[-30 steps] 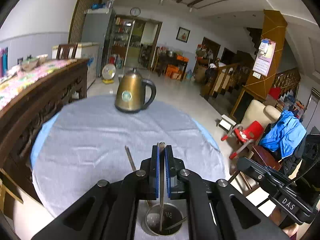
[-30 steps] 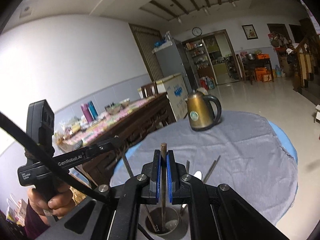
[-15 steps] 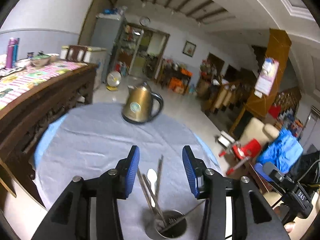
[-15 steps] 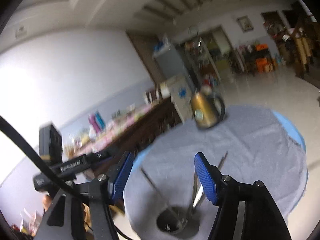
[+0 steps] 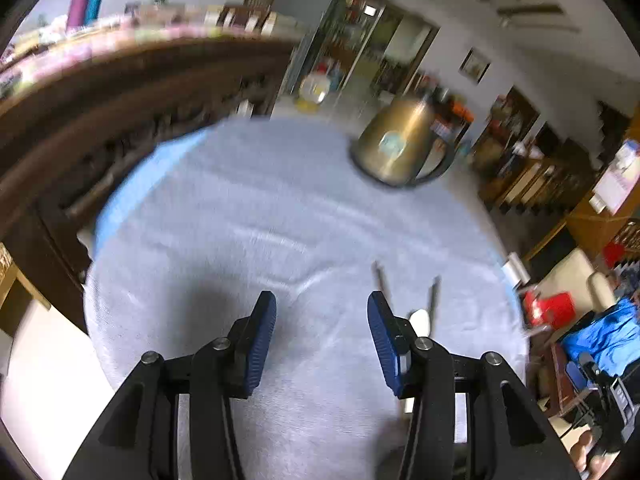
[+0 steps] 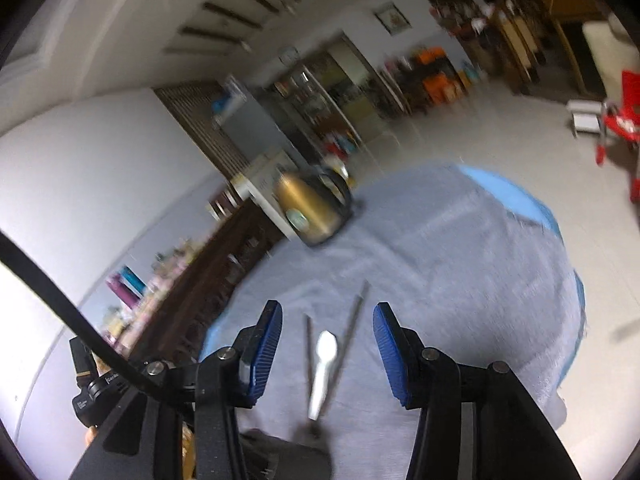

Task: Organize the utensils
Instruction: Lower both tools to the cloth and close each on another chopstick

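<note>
Utensils on grey worktop [image 6: 460, 264]: one white spoon [image 6: 325, 364], two dark chopsticks [image 6: 354, 324]. Lying ahead of right gripper [image 6: 327, 350], between its closing, empty jaws. Just right of left gripper [image 5: 322, 334], jaws parted, empty.

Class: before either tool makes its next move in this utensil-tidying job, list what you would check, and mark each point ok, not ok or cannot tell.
1. Left tool empty: ok, only cloth between the pads.
2. Right tool empty: ok; jaws closing, pads clear of the white spoon.
3. Utensils standing in the holder: ok.
4. Loose utensils left on the grey cloth: cannot tell, views blurred.
5. Gold kettle clear of the work area: ok, far side.
</note>
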